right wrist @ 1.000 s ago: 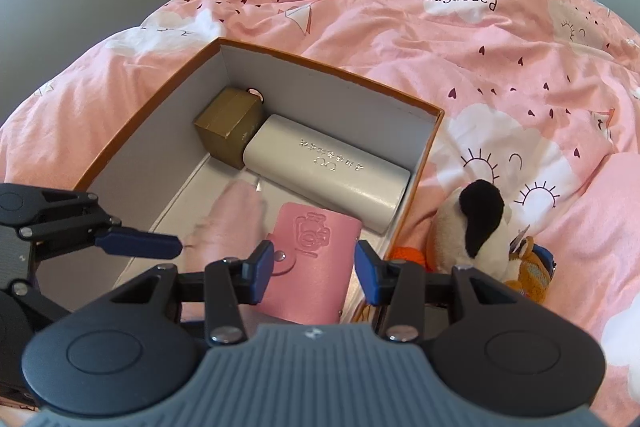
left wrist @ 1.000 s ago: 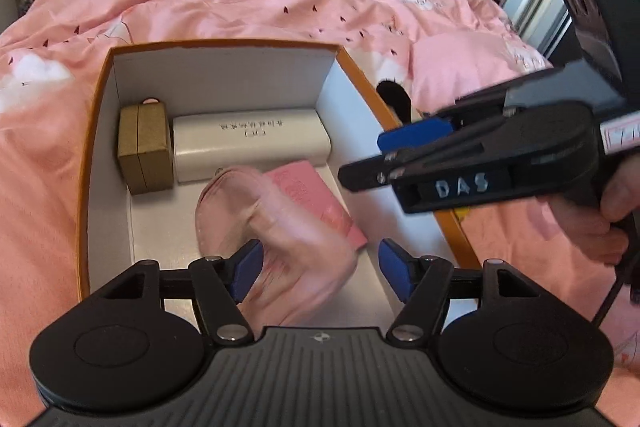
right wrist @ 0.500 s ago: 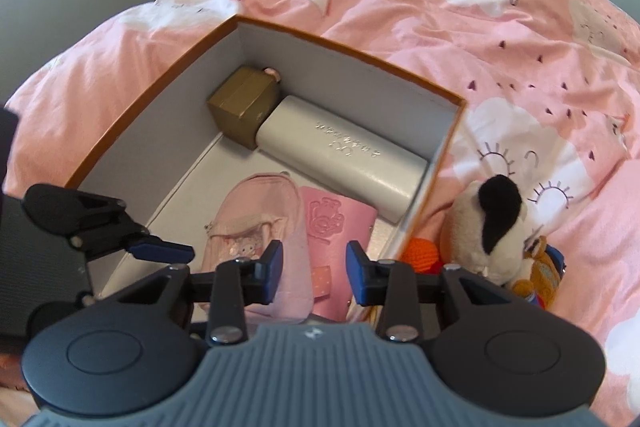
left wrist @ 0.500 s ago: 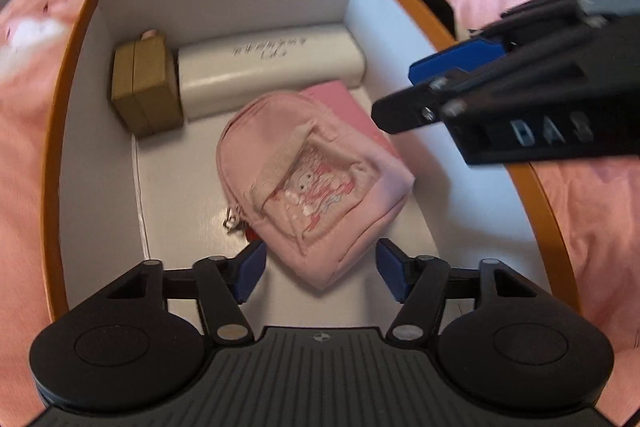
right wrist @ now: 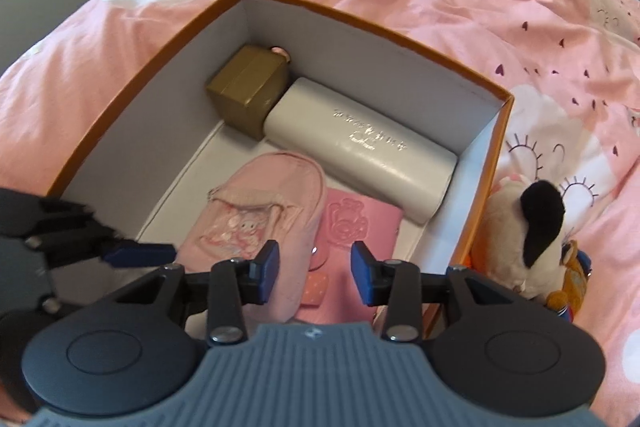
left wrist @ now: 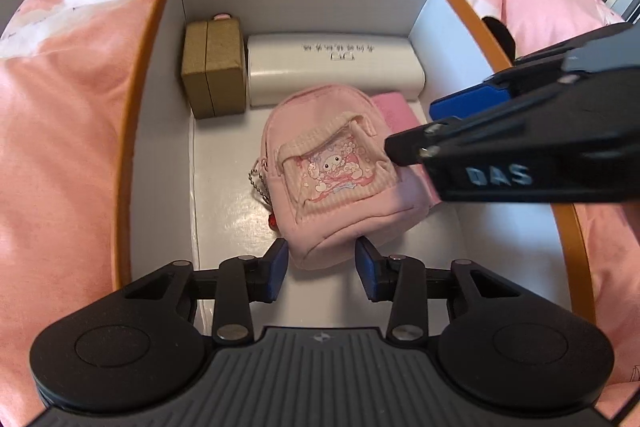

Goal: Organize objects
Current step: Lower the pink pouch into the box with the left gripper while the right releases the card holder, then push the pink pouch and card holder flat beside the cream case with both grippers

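Inside the orange-rimmed box [left wrist: 132, 131] on the pink bedspread [left wrist: 60, 147]: a small pink backpack [left wrist: 336, 179] flat on the white floor, pocket side up, with a bead chain [left wrist: 258, 187] trailing from its left side. Partly under its right edge, a pink card holder [right wrist: 360, 223]. Along the far wall, a gold box [left wrist: 212, 79] in the left corner, touching a long white case [left wrist: 332, 67] beside it. Left gripper [left wrist: 322, 265] low over the near end of the backpack, jaws parted, 2 blue pads just clear of the fabric, holding nothing. Right gripper [right wrist: 314, 273] likewise spread and free of any load, hovering above the backpack's right edge and the card holder. Outside the box, against its right wall, a white plush dog [right wrist: 524, 239] with a black ear, lying on the bedspread.
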A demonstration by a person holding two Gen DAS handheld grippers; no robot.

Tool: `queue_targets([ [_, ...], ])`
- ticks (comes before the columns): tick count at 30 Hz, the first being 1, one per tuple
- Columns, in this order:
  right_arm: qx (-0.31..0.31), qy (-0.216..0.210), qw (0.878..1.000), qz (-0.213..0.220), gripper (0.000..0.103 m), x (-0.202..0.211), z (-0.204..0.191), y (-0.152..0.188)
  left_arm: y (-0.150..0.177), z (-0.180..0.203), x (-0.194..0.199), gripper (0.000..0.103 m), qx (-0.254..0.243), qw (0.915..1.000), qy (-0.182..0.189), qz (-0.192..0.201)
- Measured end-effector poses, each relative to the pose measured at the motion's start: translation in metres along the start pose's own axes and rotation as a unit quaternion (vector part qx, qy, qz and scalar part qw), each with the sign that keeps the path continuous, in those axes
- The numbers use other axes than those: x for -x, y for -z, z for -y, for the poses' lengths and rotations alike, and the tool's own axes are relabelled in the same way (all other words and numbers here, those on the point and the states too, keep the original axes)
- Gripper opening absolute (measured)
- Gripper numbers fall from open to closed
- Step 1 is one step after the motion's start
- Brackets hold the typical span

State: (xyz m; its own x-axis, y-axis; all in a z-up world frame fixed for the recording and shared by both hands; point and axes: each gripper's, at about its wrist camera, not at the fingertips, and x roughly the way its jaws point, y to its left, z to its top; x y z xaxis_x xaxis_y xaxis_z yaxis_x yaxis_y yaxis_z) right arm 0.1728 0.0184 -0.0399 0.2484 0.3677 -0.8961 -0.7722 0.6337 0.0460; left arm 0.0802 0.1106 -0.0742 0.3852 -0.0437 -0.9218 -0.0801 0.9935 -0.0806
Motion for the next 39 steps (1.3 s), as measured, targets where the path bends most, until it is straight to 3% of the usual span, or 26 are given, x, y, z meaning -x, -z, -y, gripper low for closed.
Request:
queue_targets([
  [1,0.000,-0.007,1.000,0.004,0.032,0.000,-0.001,-0.001,-0.001,0.000,0.000,0.046,-0.001,1.0000,-0.002,0.002],
  [2,-0.004,-0.015,1.000,0.003,0.030,0.000,0.000,-0.002,-0.004,0.002,-0.001,0.046,-0.003,1.0000,-0.008,0.002],
  [6,0.040,-0.003,0.999,0.007,0.030,0.004,-0.006,-0.002,-0.005,0.013,-0.005,0.043,-0.020,0.9988,-0.045,-0.006],
  [10,0.127,0.000,0.992,-0.025,0.030,0.002,-0.006,-0.001,-0.001,0.029,-0.005,0.041,-0.071,0.9921,-0.103,-0.005],
  [13,0.187,-0.021,0.981,-0.045,0.031,0.001,-0.006,0.003,0.003,0.031,-0.004,0.046,-0.094,0.9907,-0.098,-0.005],
  [16,0.230,-0.039,0.971,-0.060,0.044,-0.004,-0.007,0.006,0.004,0.028,0.000,0.049,-0.093,0.9925,-0.080,0.003],
  [19,0.269,-0.048,0.959,-0.078,0.047,-0.012,-0.010,0.007,0.004,0.029,0.008,0.059,-0.107,0.9919,-0.066,0.018],
  [23,0.330,-0.037,0.938,-0.097,0.054,-0.023,-0.016,0.011,0.001,0.034,0.012,0.071,-0.130,0.9887,-0.058,0.046],
  [27,0.388,-0.026,0.915,-0.110,0.054,-0.033,-0.025,0.020,-0.005,0.036,0.001,0.071,-0.137,0.9883,-0.045,0.048],
  [29,0.401,-0.016,0.909,-0.111,0.054,-0.038,-0.028,0.023,-0.005,0.036,-0.001,0.071,-0.140,0.9881,-0.042,0.049],
  [32,0.364,-0.004,0.923,-0.122,0.054,-0.046,-0.024,0.020,-0.008,0.029,-0.007,0.069,-0.117,0.9915,-0.049,0.030],
  [33,0.340,-0.004,0.932,-0.125,0.054,-0.047,-0.022,0.018,-0.009,0.027,-0.009,0.056,-0.112,0.9912,-0.065,0.028],
  [34,0.321,-0.002,0.939,-0.121,0.053,-0.046,-0.019,0.016,-0.008,0.026,-0.010,0.052,-0.113,0.9901,-0.077,0.033],
  [39,0.223,0.006,0.968,-0.112,0.045,-0.044,-0.010,0.009,-0.008,0.029,-0.008,0.050,-0.120,0.9887,-0.079,0.042],
])
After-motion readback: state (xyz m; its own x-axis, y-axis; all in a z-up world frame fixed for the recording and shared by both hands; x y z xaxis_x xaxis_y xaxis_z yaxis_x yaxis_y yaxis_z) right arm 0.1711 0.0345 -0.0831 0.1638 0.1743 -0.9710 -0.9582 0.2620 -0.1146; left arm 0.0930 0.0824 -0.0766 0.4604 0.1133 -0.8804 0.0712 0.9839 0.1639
